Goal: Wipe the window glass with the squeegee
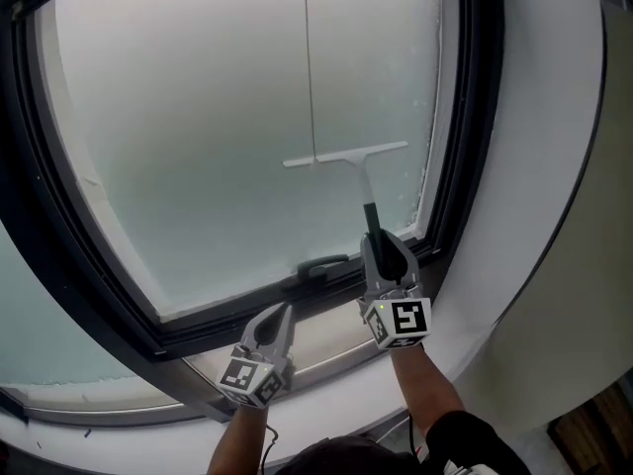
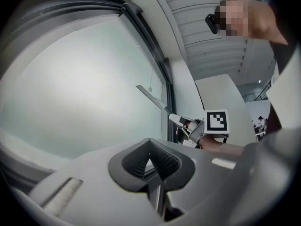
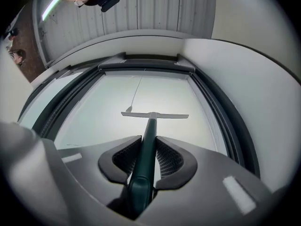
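A squeegee (image 1: 348, 159) with a pale blade and dark green handle lies against the frosted window glass (image 1: 218, 117) in the head view, low on the pane's right side. My right gripper (image 1: 380, 245) is shut on the handle; in the right gripper view the handle (image 3: 146, 149) runs between the jaws up to the blade (image 3: 155, 115). My left gripper (image 1: 280, 315) hovers below the pane's lower frame, jaws closed together with nothing in them. The left gripper view shows the squeegee (image 2: 153, 98) and the right gripper (image 2: 184, 122) to its right.
A dark window frame (image 1: 465, 146) surrounds the pane, with a handle latch (image 1: 321, 264) on the bottom rail. A thin vertical line (image 1: 310, 67) runs down the glass to the blade. A white curved wall (image 1: 544, 166) stands right of the frame. A ledge (image 1: 336, 339) lies under the window.
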Tool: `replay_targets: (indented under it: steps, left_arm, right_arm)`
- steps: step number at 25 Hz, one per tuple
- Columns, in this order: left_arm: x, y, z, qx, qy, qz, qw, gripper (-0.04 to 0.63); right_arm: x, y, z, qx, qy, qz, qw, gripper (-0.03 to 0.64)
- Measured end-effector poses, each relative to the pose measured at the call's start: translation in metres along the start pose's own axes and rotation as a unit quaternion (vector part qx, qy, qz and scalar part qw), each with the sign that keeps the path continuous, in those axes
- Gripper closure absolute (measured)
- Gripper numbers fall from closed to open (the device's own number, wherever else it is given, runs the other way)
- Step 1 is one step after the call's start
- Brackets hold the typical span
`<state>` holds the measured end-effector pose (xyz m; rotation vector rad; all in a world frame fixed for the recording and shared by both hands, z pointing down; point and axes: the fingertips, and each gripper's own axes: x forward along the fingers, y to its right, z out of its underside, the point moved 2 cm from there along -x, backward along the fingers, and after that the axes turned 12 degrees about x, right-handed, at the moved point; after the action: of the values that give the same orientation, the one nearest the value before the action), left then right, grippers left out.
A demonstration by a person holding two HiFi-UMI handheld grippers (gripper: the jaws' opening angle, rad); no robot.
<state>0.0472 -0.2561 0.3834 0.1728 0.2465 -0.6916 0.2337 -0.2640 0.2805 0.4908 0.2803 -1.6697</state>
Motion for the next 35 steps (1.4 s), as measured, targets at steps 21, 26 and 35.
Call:
replay_targets:
  steps: [21,26,35]
  left_arm:
    - [0.128,0.038,-0.096,0.117,0.082,-0.032,0.9893,0.597]
    - [0.135,0.035,-0.086,0.116,0.081,-0.055,0.9884,0.597]
    - [0.138,0.029,-0.076,0.111,0.071,-0.079,0.9882,0.597]
  right_arm:
    - [0.160,0.041,-0.157,0.009,0.145,-0.083,0.986,0.520]
    - [0.156,0.042,-0.150,-0.018,0.142,-0.079,0.987,0.520]
    - [0.142,0.041,-0.132,-0.016,0.134,-0.074,0.988,0.522]
